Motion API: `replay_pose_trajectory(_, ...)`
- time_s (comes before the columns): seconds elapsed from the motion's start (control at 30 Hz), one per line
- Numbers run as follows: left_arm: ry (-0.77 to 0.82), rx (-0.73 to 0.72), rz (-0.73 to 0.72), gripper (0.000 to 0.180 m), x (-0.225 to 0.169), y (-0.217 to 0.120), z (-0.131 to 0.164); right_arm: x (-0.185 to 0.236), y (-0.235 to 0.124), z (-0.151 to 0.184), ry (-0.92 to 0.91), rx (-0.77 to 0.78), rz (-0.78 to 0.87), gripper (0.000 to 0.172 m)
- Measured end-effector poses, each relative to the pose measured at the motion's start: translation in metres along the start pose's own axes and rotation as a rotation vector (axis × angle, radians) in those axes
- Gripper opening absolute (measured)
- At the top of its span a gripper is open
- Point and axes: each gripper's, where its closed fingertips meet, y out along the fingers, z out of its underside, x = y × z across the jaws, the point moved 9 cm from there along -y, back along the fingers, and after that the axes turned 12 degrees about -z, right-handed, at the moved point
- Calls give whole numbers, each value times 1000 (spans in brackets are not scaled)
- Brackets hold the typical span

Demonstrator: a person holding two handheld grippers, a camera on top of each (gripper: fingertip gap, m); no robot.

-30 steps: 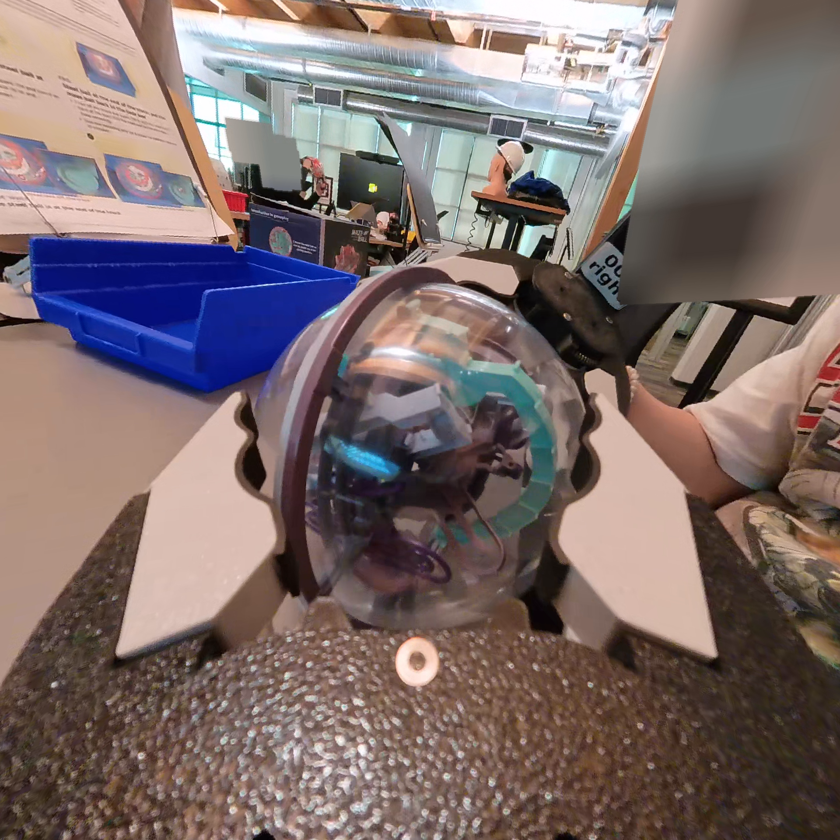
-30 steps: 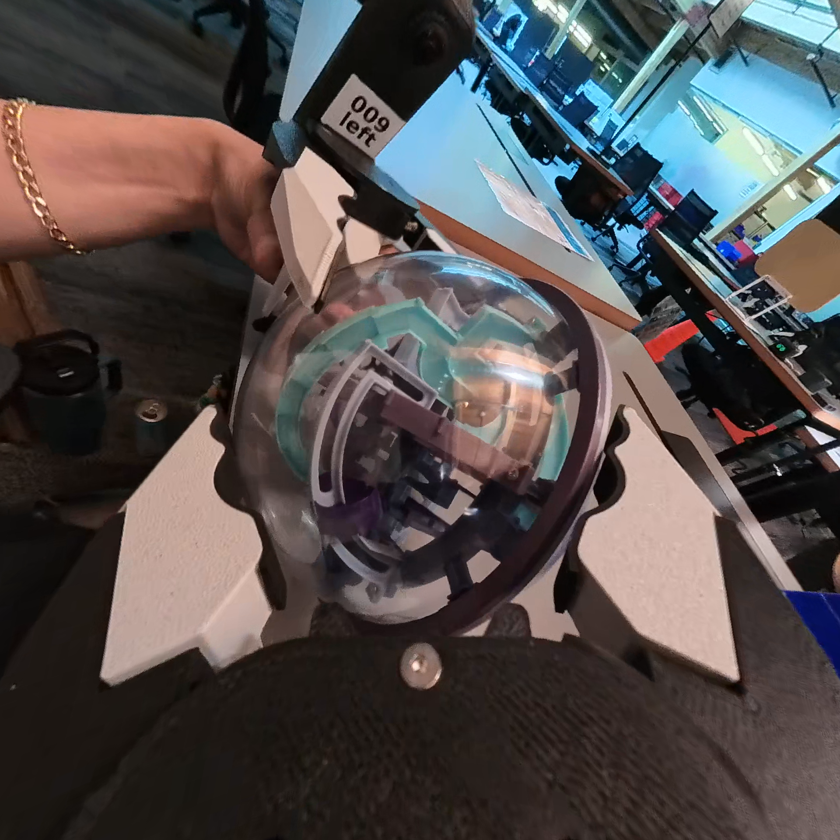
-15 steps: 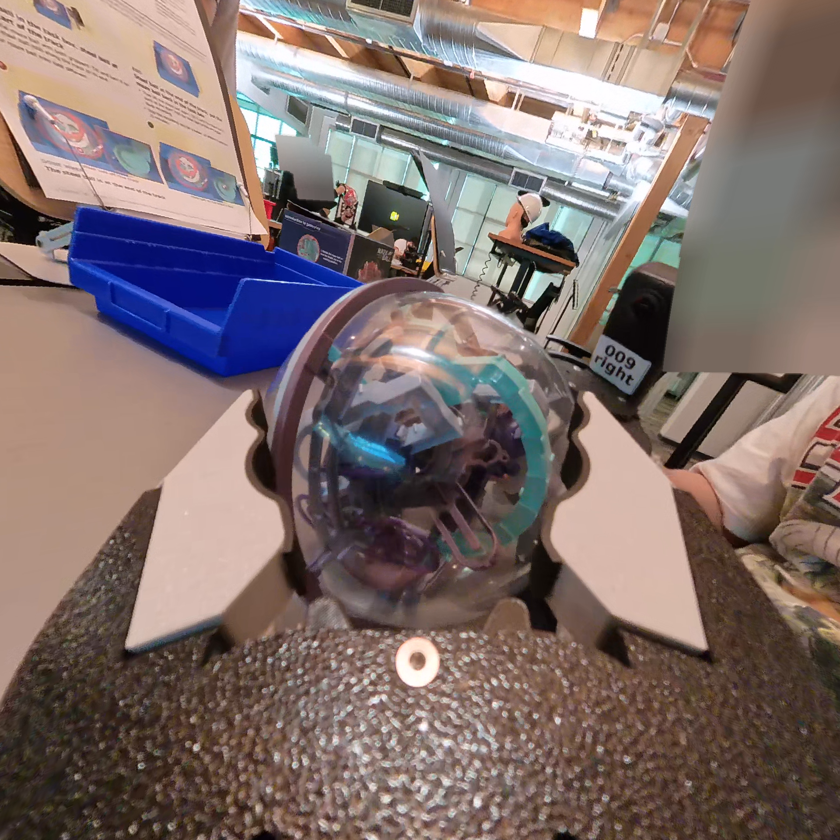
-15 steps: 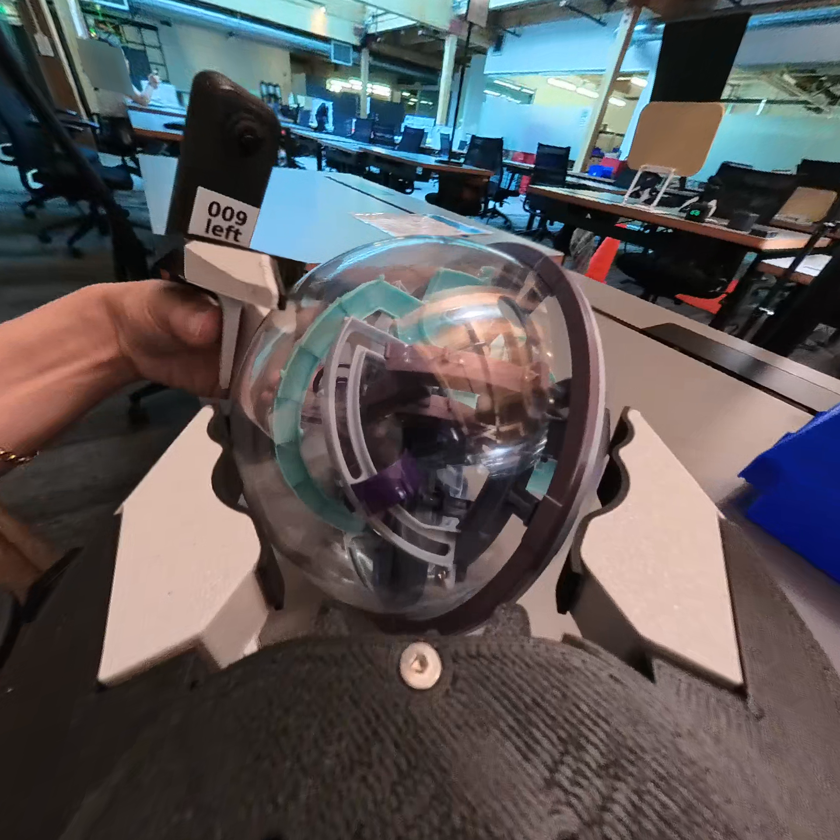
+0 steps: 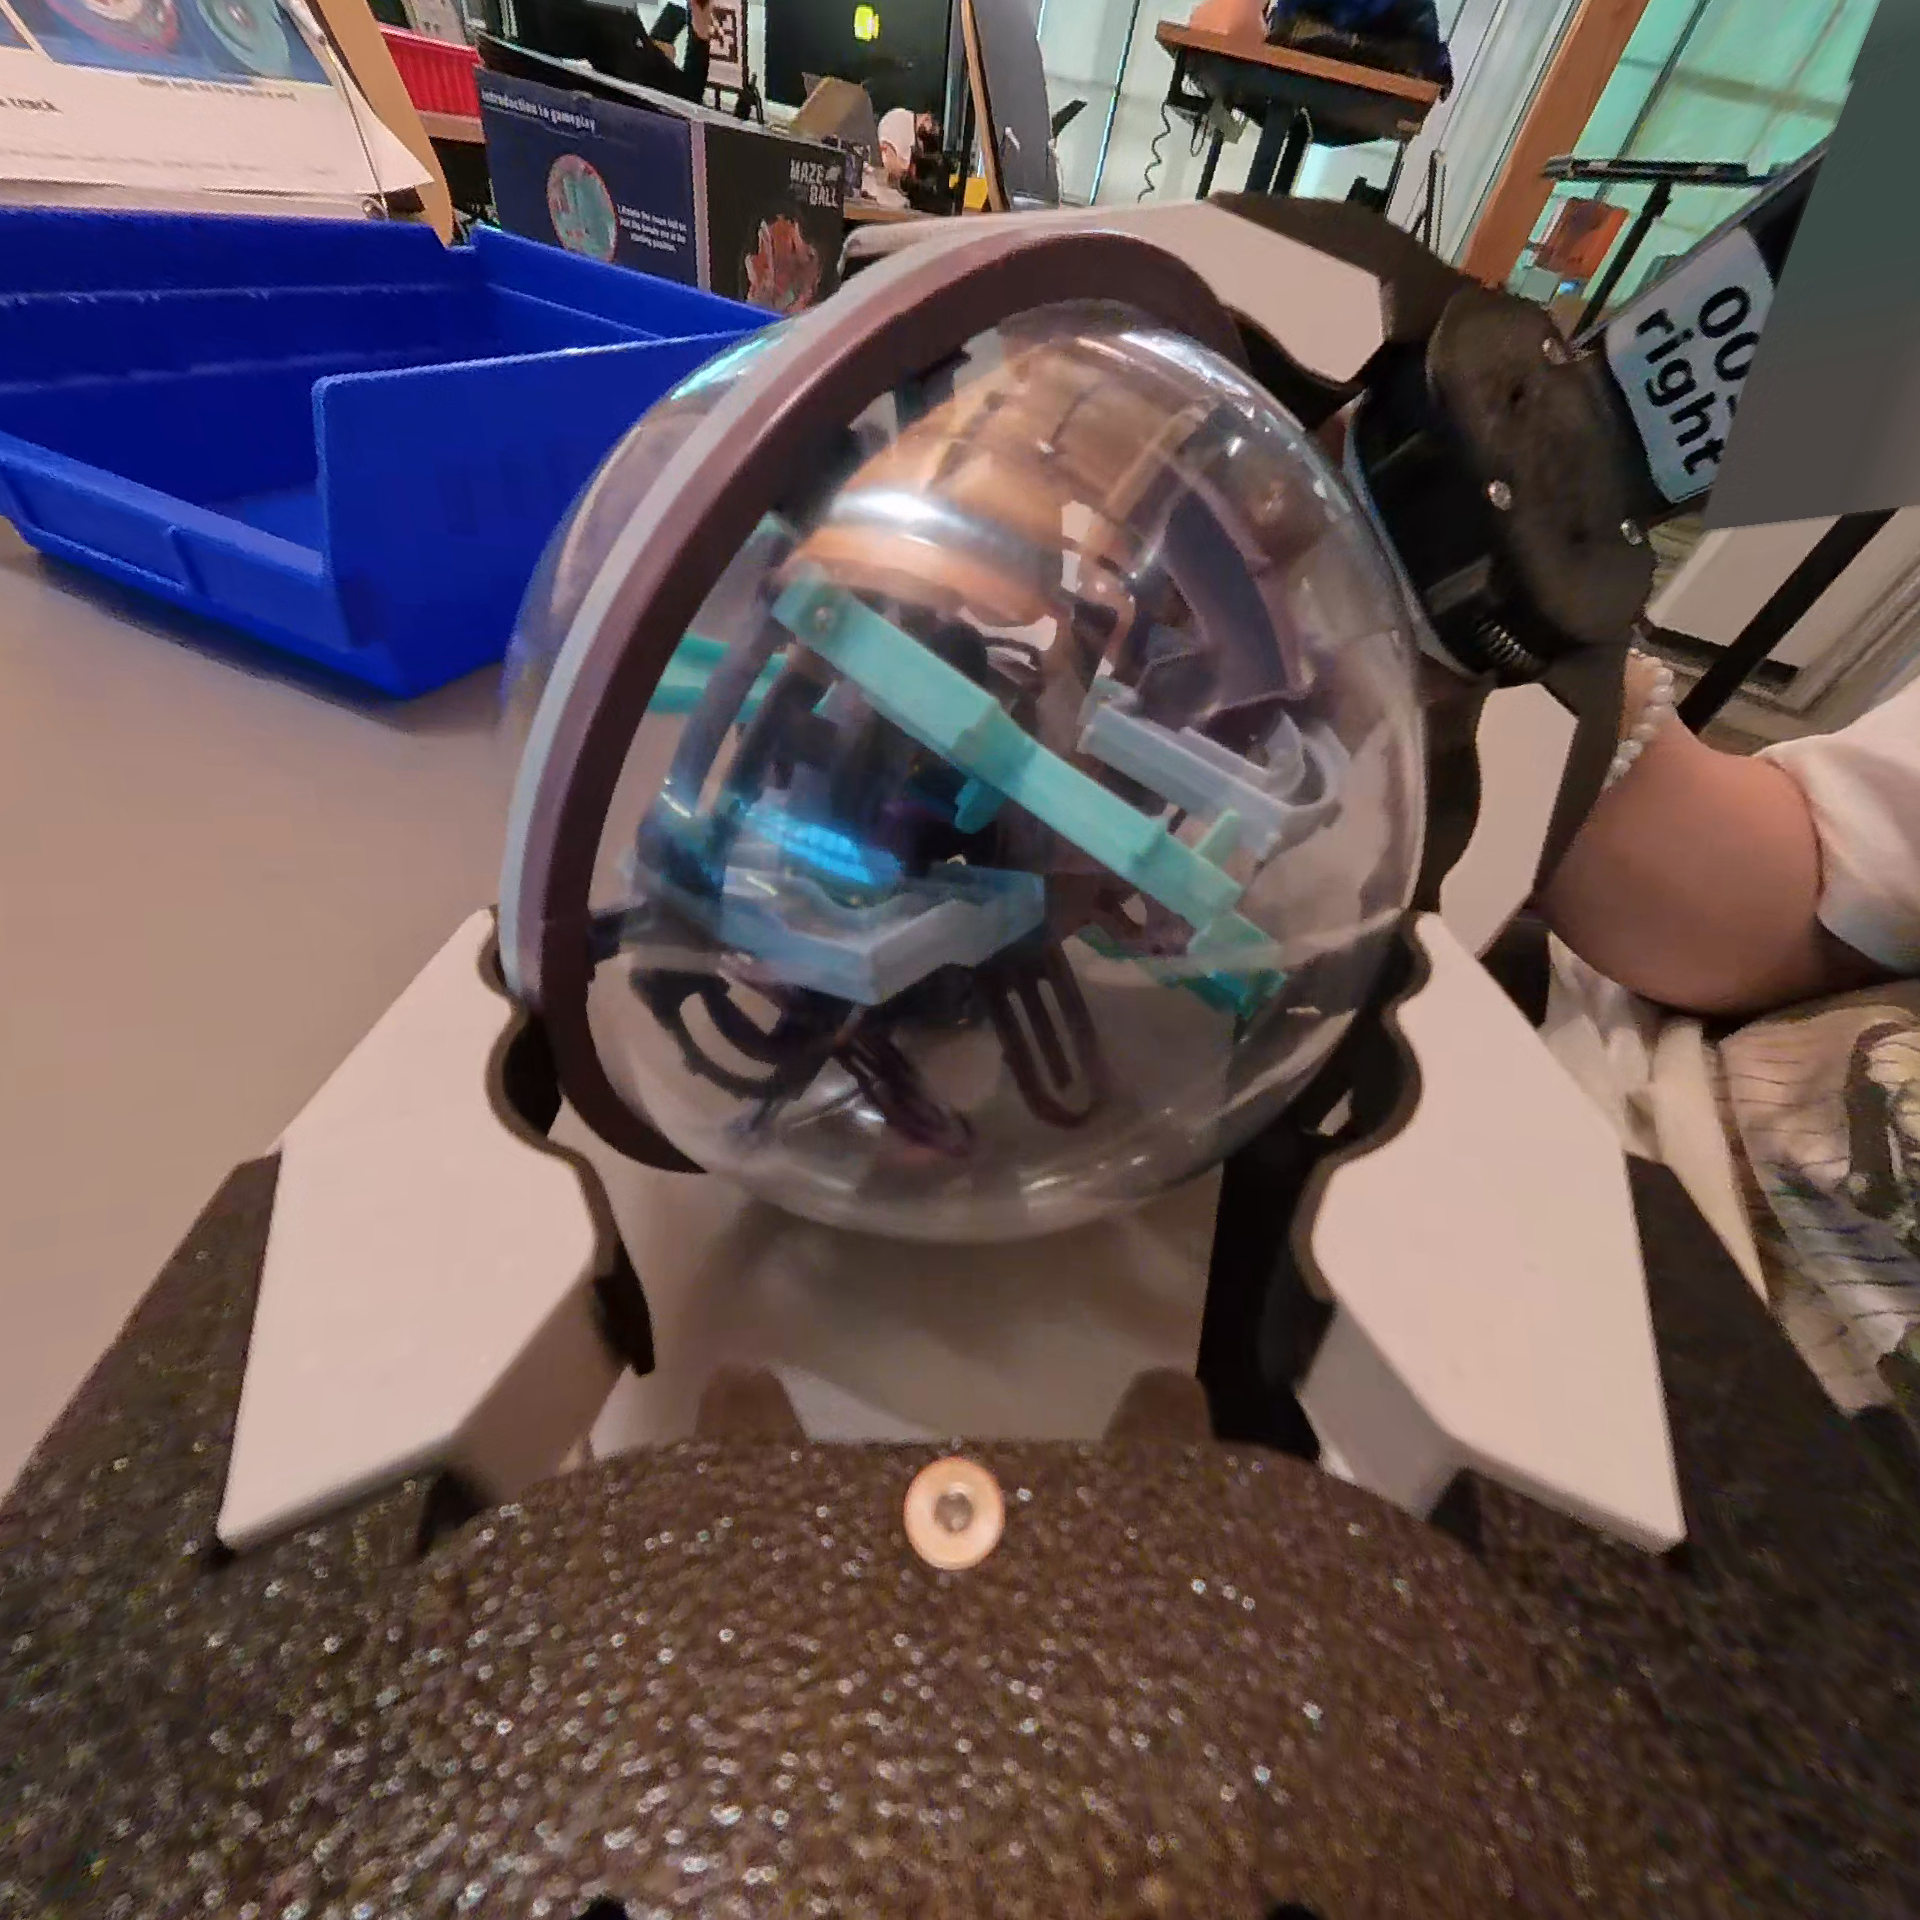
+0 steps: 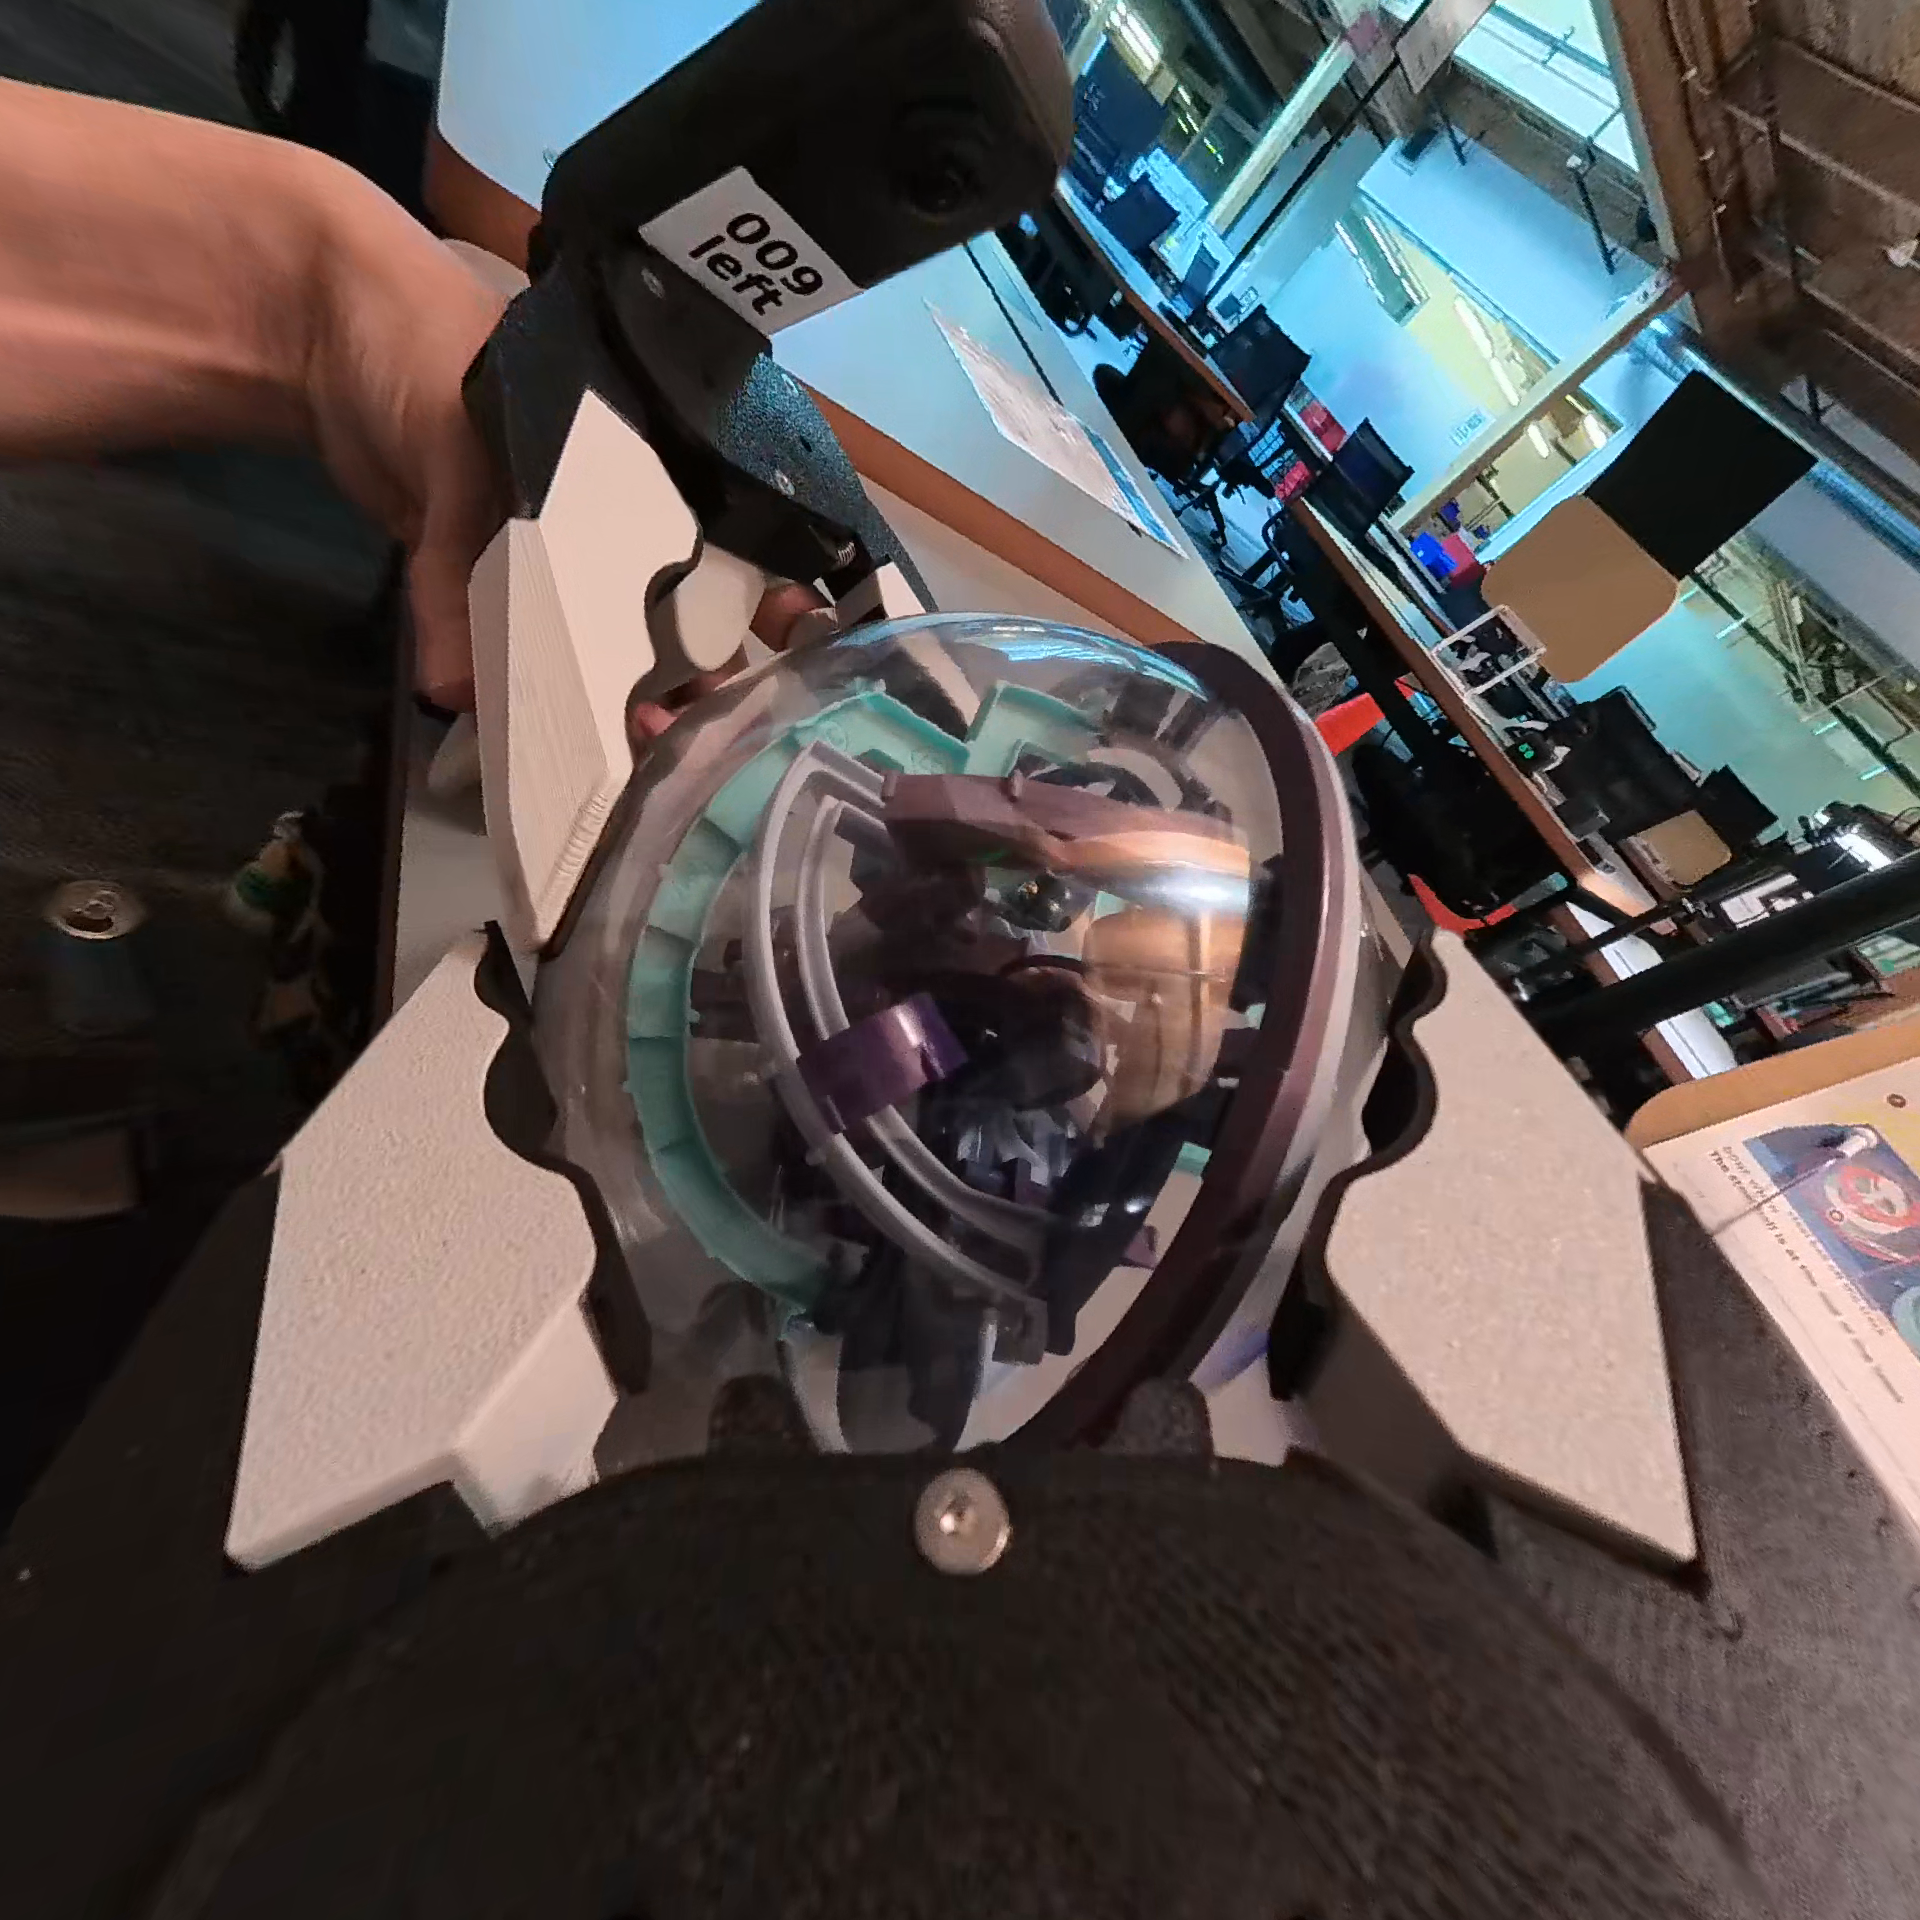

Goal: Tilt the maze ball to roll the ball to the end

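Two sets of tongs clamp one maze ball (image 5: pixel 966 748) from opposite sides, each pair spread wide around it. Between the left tongs (image 5: pixel 961 997) the clear sphere sits forward of the palm, its curve lodged against the scalloped dark pads of both pale, matte fingers (image 5: pixel 416 1195); the right tongs (image 6: pixel 961 997) cradle it deeper, with the shell nearly at the base screw and both pads against its sides. A dark purple ring girds the glossy transparent shell, and inside run teal, grey and purple plastic tracks, ribbed and curved. One small dark bead near the middle of the right wrist view may be the ball, though glare blurs it. Left of the left tongs a blue plastic bin (image 5: pixel 260 416) rests on the grey tabletop (image 5: pixel 187 883).
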Motion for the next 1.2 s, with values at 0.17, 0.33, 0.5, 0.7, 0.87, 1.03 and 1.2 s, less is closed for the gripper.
replay_pose_trajectory(0.17,49,-11,-19,149,-1,2,-1,-1,-3,3,-56,38,-9,157)
replay_pose_trajectory(0.33,116,-81,-45,153,-2,2,-7,1,-3,3,-111,50,-21,156)
replay_pose_trajectory(0.5,117,-73,-35,151,-1,1,-4,0,-3,3,-147,48,-40,156)
replay_pose_trajectory(0.7,108,-45,-34,151,0,0,-2,0,-1,2,-192,56,-59,156)
replay_pose_trajectory(0.87,145,23,-50,152,-2,4,2,4,-1,3,-290,126,-58,156)
replay_pose_trajectory(1.03,141,22,-52,152,-2,4,2,3,-1,3,-282,128,-62,156)
replay_pose_trajectory(1.2,186,86,-62,152,-3,7,6,8,0,2,-383,212,-73,155)
